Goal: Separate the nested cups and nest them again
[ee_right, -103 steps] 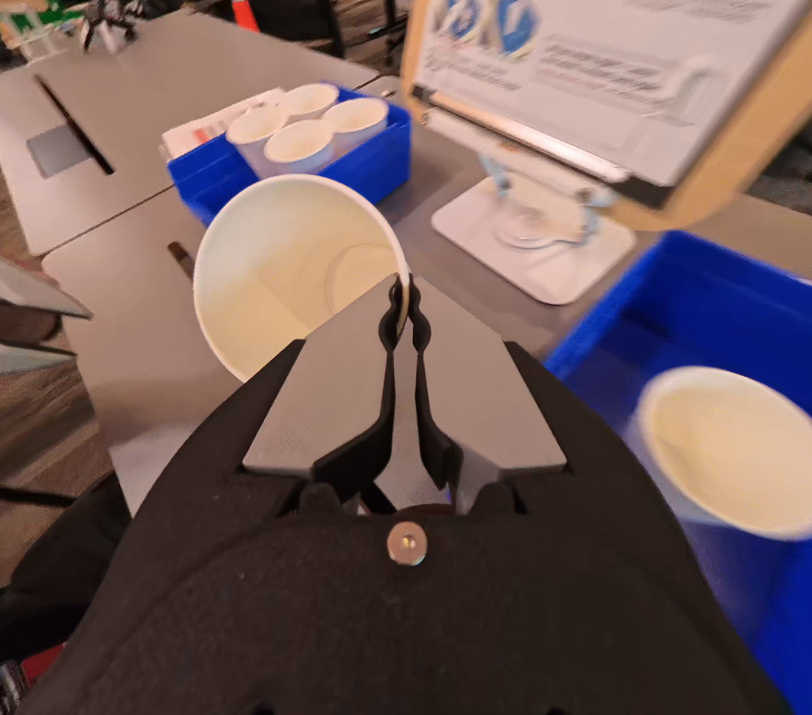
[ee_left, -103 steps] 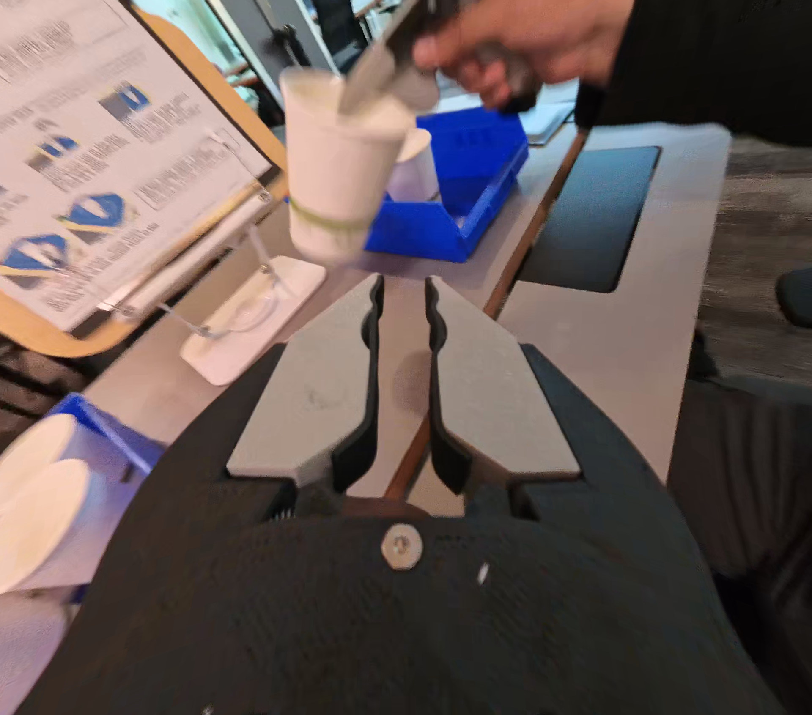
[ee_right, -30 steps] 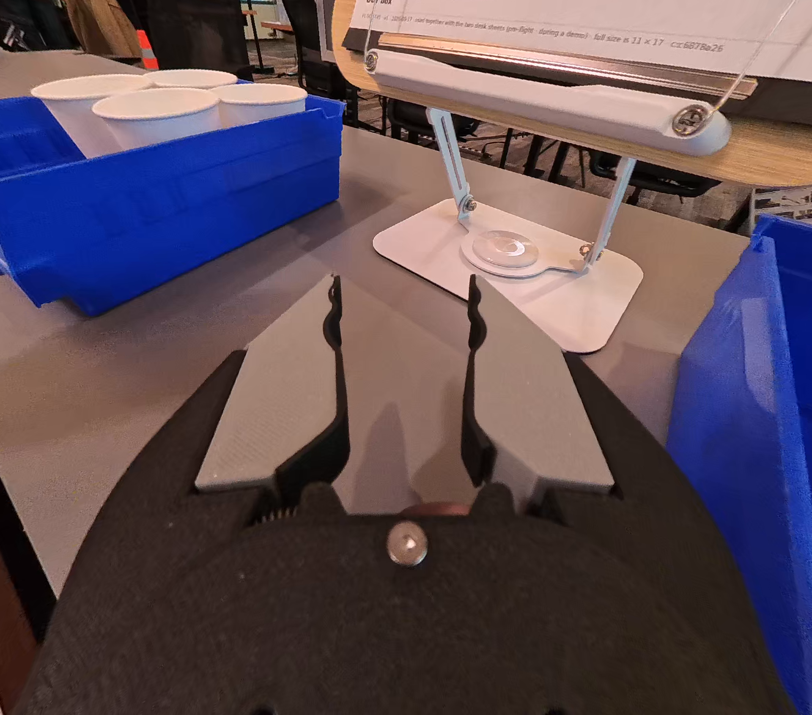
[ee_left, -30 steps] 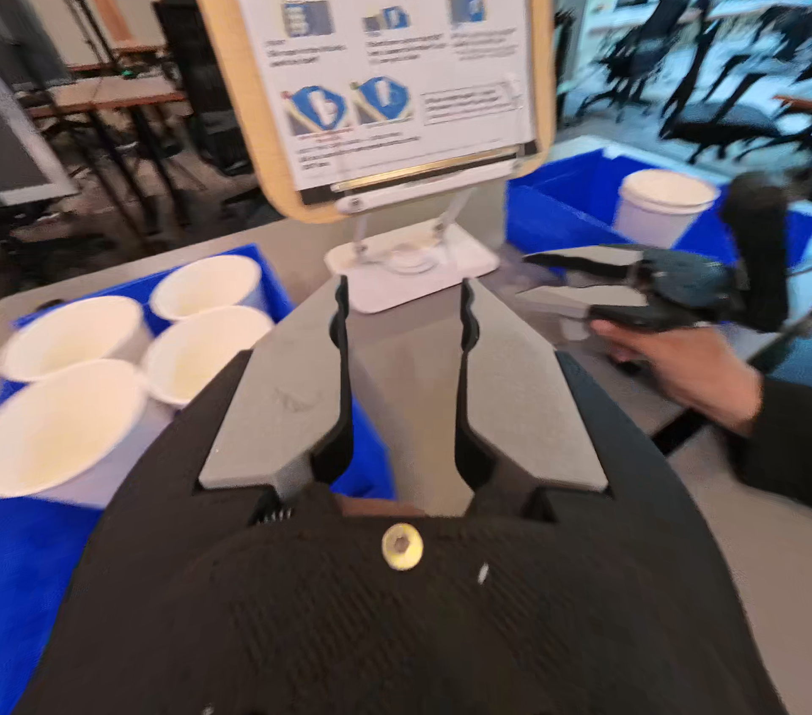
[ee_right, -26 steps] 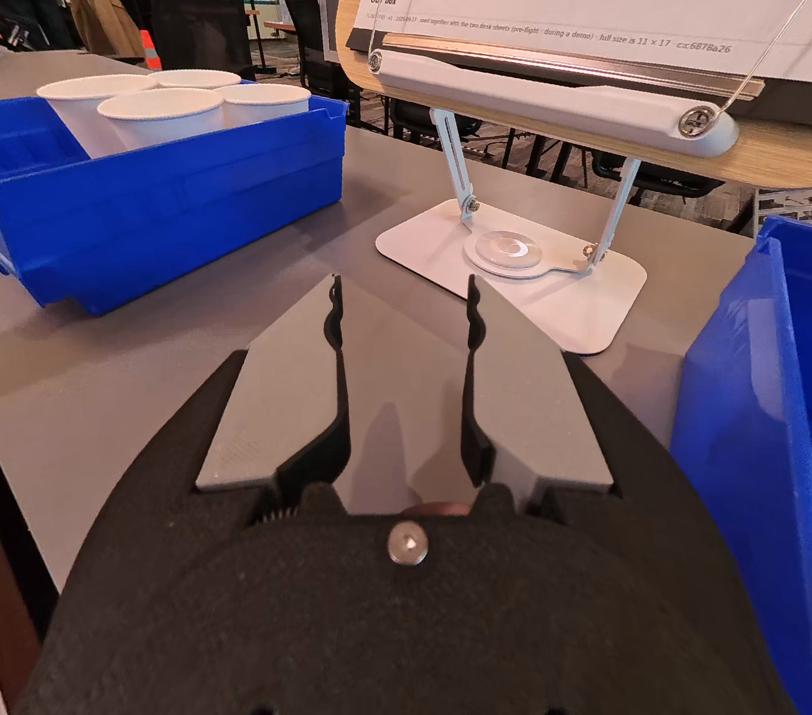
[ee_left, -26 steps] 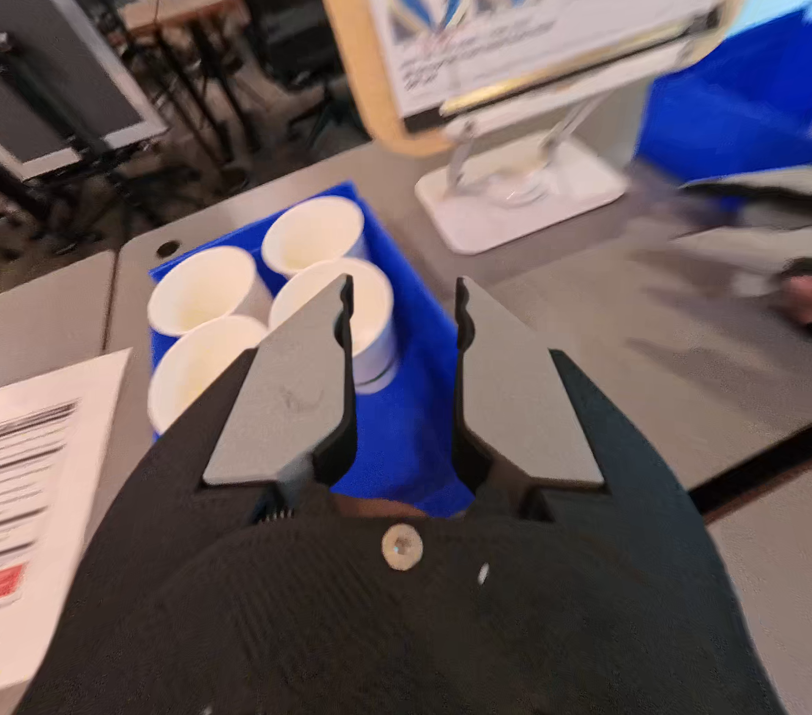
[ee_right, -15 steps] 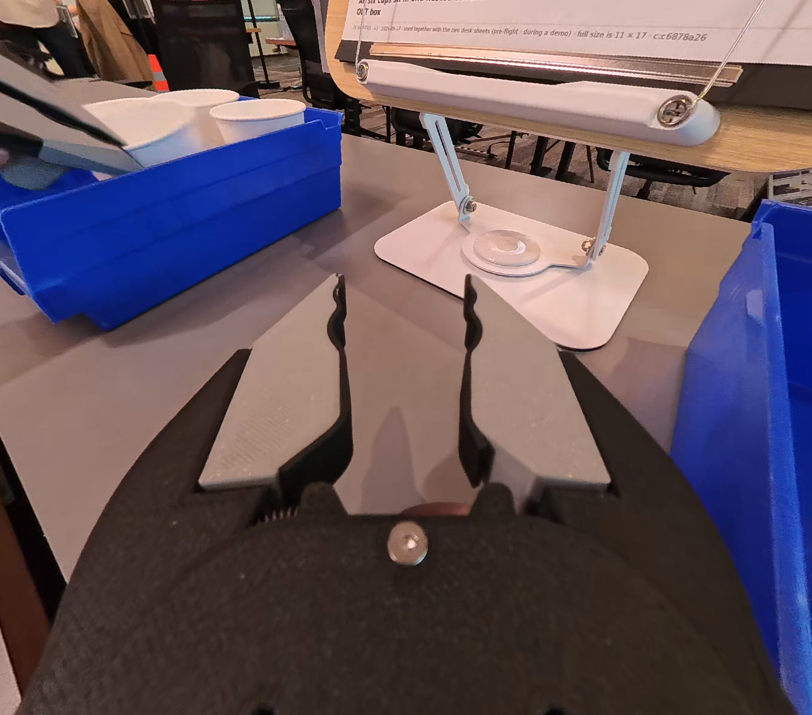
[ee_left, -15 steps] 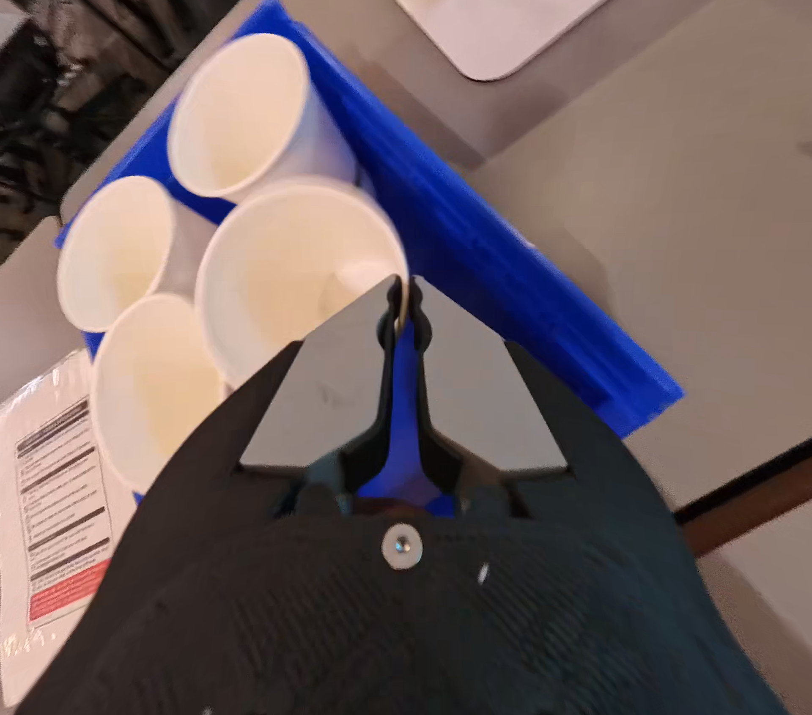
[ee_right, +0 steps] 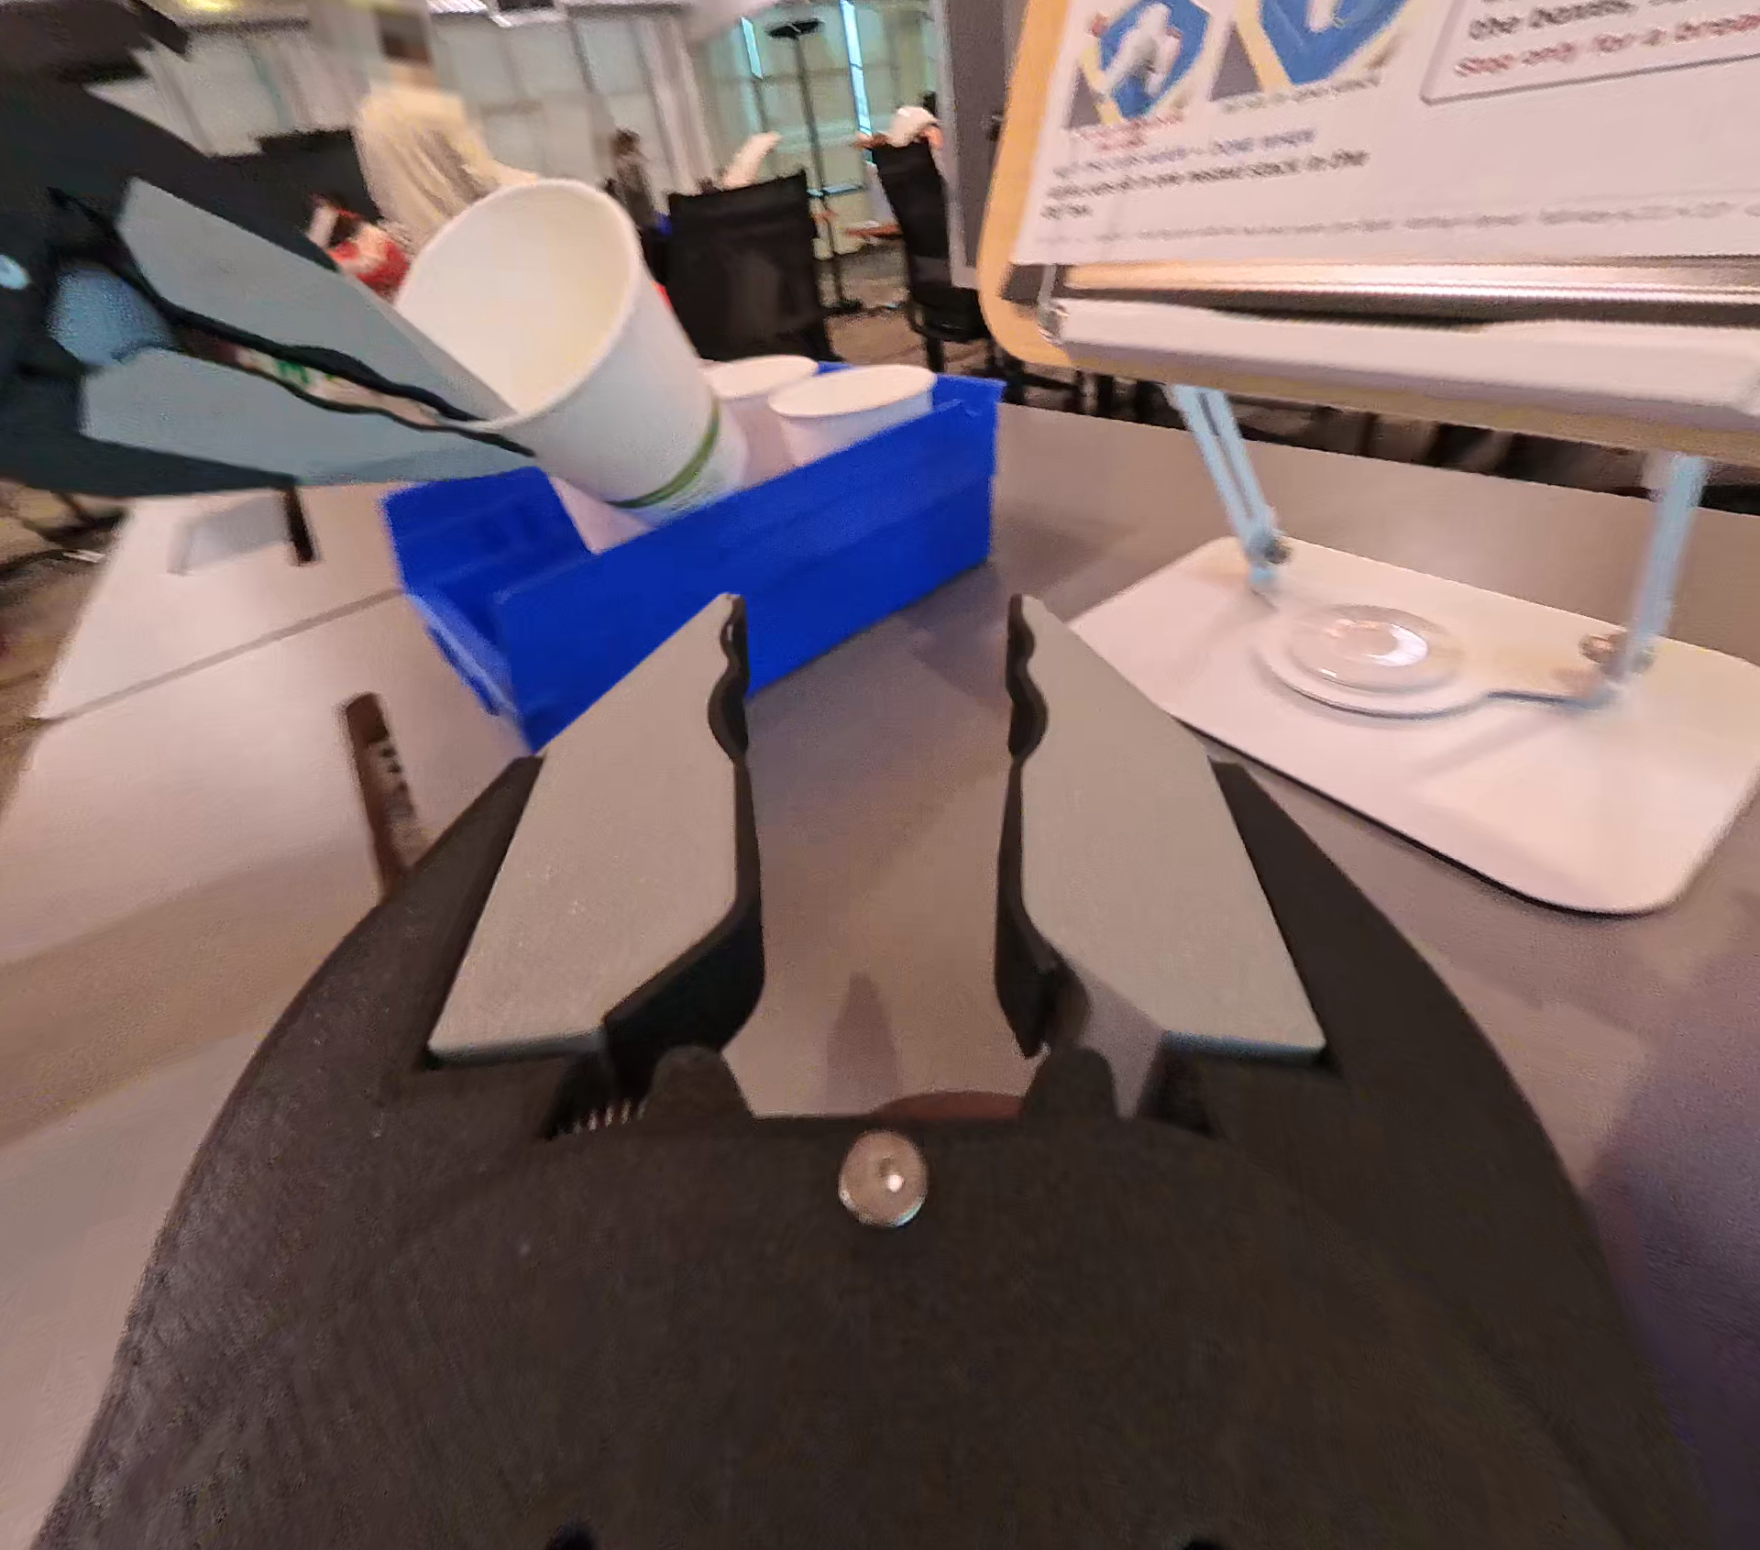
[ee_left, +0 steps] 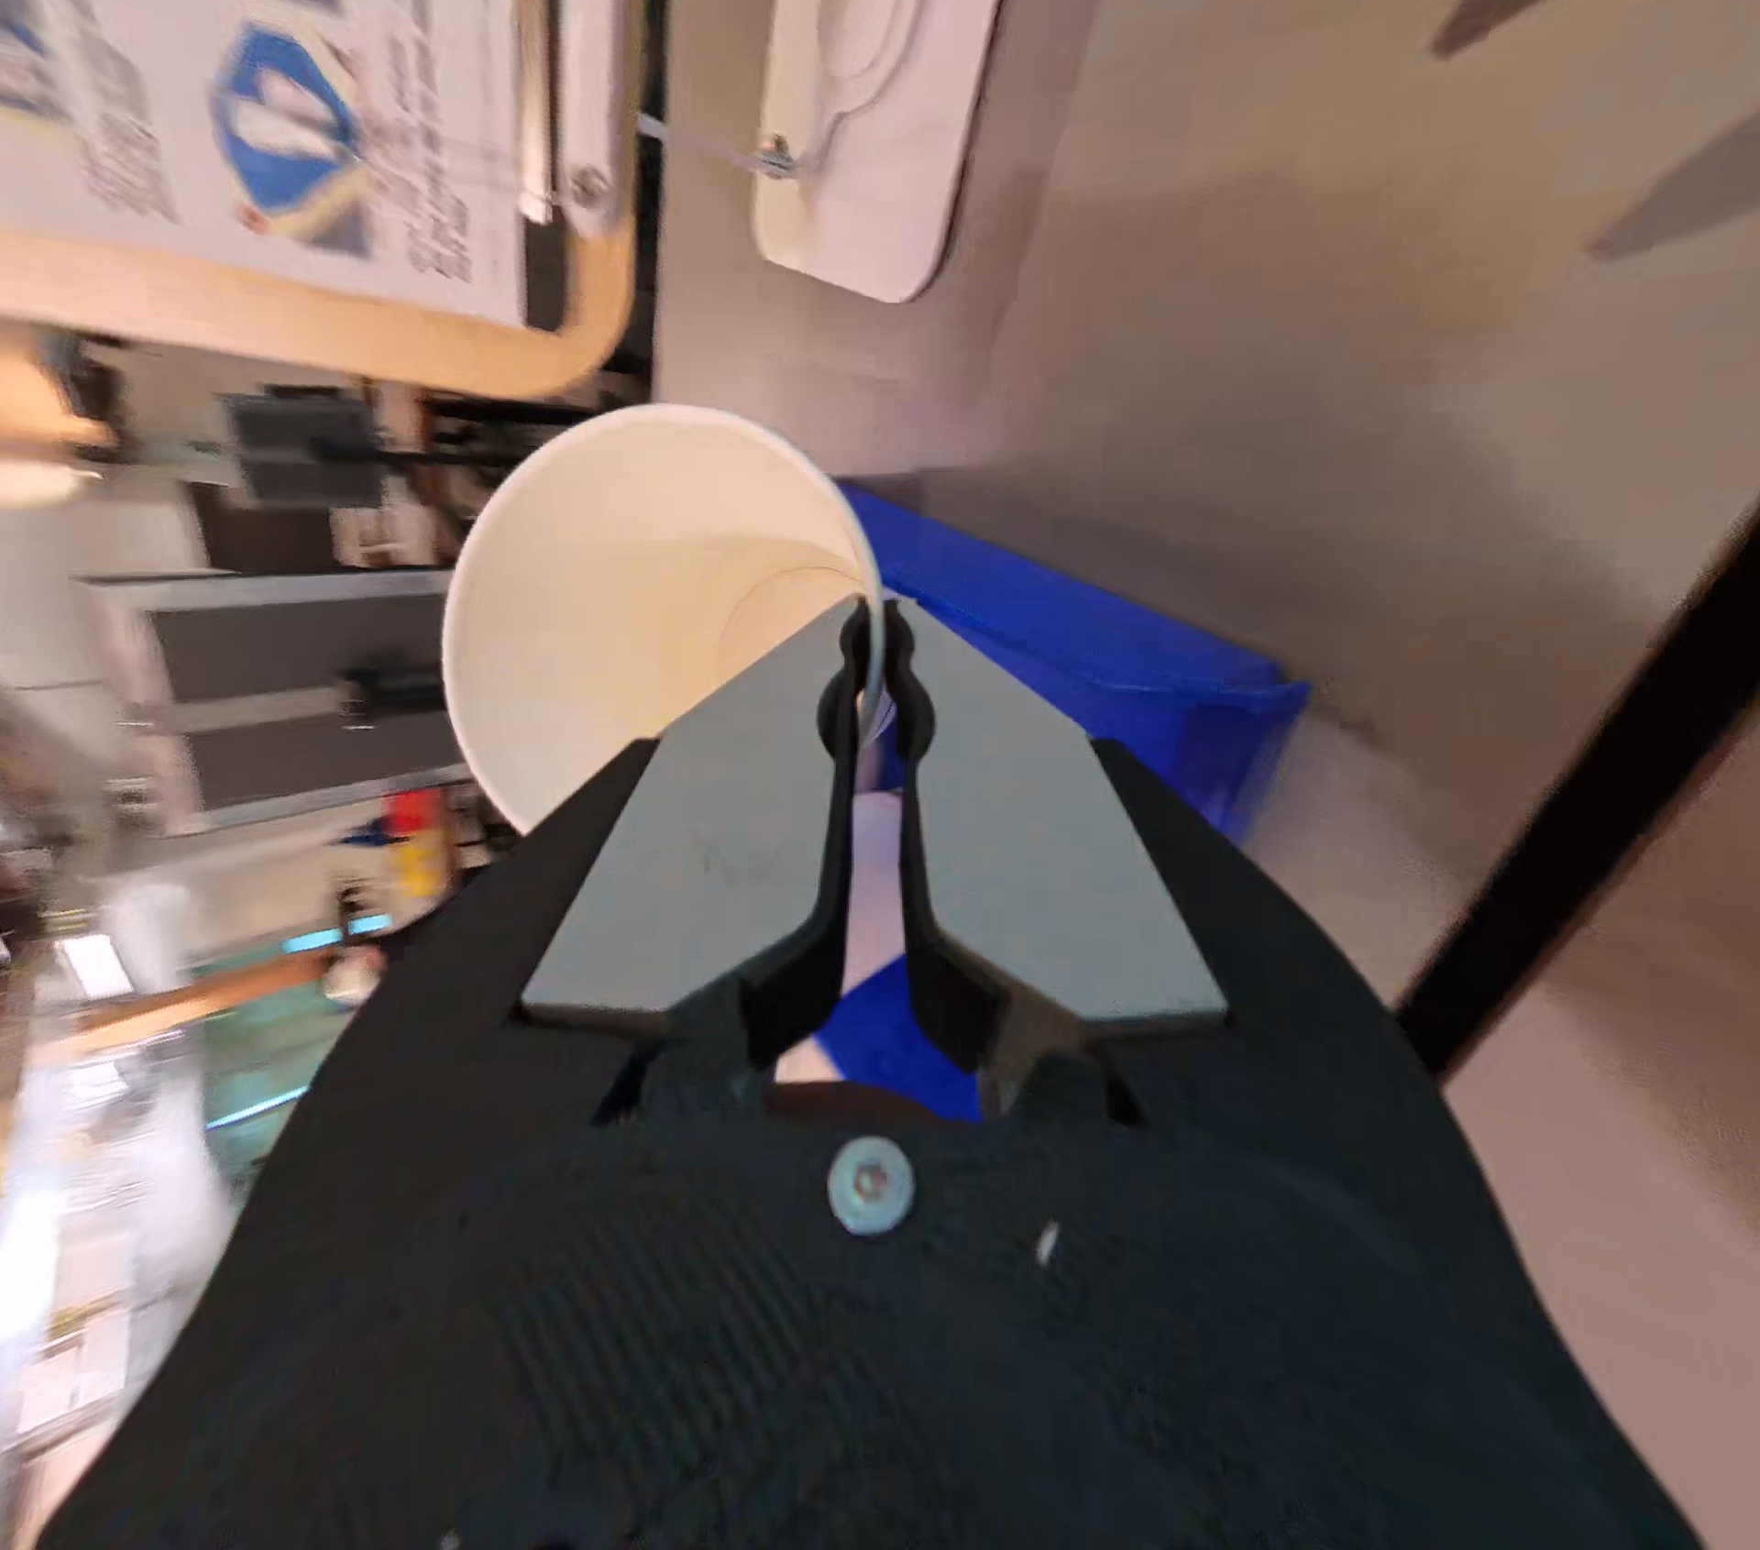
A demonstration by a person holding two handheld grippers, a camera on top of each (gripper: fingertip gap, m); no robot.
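Note:
My left gripper (ee_left: 874, 617) is shut on the rim of a white paper cup (ee_left: 629, 600) and holds it tilted in the air above the blue bin (ee_left: 1095, 666). The right wrist view shows the same cup (ee_right: 562, 352), with a green band near its base, pinched by the left gripper (ee_right: 495, 428) over the blue bin (ee_right: 762, 561). Other white cups (ee_right: 848, 400) stand in that bin. My right gripper (ee_right: 871, 647) is open and empty, low over the grey table (ee_right: 857, 838), with the bin a little beyond its fingertips.
An instruction board on a white stand (ee_right: 1429, 704) stands at the right on the table. Its white base (ee_left: 876, 47) also shows in the left wrist view. A dark slot (ee_right: 381, 780) sits in the tabletop at the left. Chairs and people are far behind. My hands' fingertips stand some 15 cm from each other.
My left gripper has lifted the pinched cup out of the blue bin and rolled sideways. My right gripper has turned left toward the bin and stays open.

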